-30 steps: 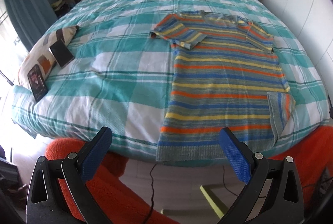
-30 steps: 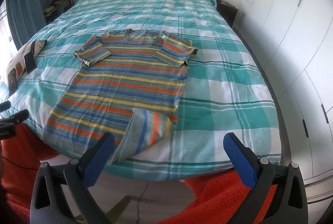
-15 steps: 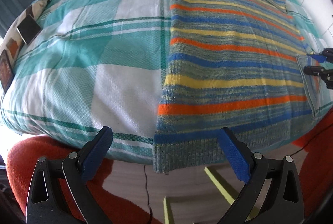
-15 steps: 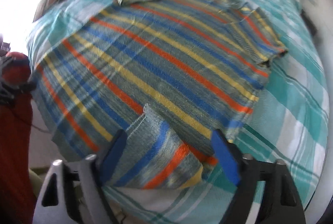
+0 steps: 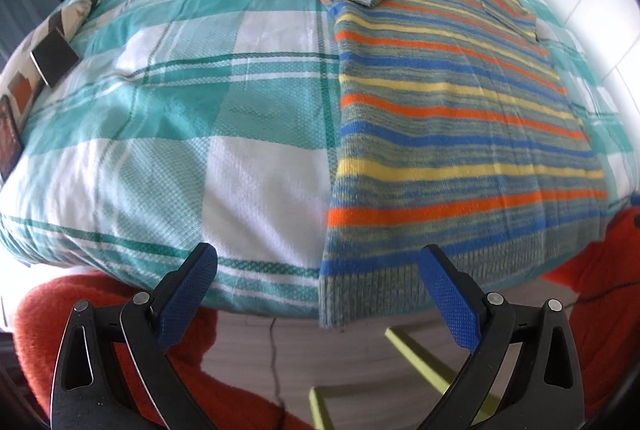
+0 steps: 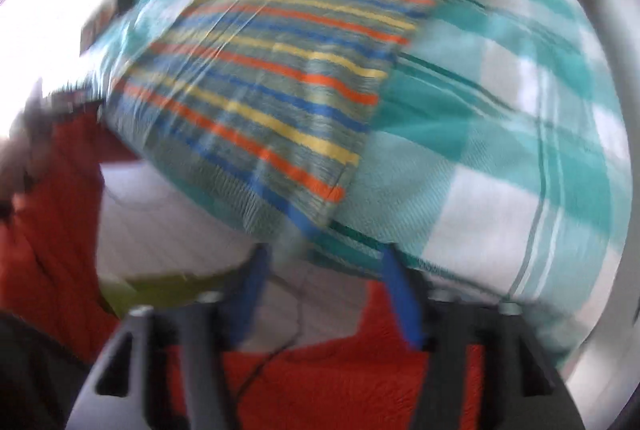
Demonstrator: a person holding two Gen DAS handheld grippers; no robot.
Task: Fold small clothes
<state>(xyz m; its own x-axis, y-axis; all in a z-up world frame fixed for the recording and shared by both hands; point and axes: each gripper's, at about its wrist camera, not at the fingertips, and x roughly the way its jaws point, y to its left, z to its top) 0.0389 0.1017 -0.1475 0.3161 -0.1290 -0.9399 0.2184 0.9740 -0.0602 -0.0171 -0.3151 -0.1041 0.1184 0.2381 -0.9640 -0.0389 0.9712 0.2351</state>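
Note:
A striped knit T-shirt [image 5: 448,118] in orange, blue, yellow and grey lies flat on the checked bed cover, hem hanging over the near edge. My left gripper [image 5: 320,270] is open and empty, its jaws either side of the hem's left corner. The right wrist view is blurred. There the shirt [image 6: 280,78] lies flat, and my right gripper [image 6: 324,258] is partly open just below the hem's right corner; the corner seems to reach between the blue pads, but whether they touch it cannot be told.
The bed cover [image 5: 168,134] is teal and white check. A patterned pillow with a dark phone [image 5: 54,60] lies at the left edge. An orange rug [image 6: 340,382] and wooden floor lie below the bed edge. A white wardrobe wall stands at right.
Both grippers have come down close to the shirt's hem. The folded-up corner at the right hem now lies flat. The right gripper's jaws have narrowed and that view is blurred with motion.

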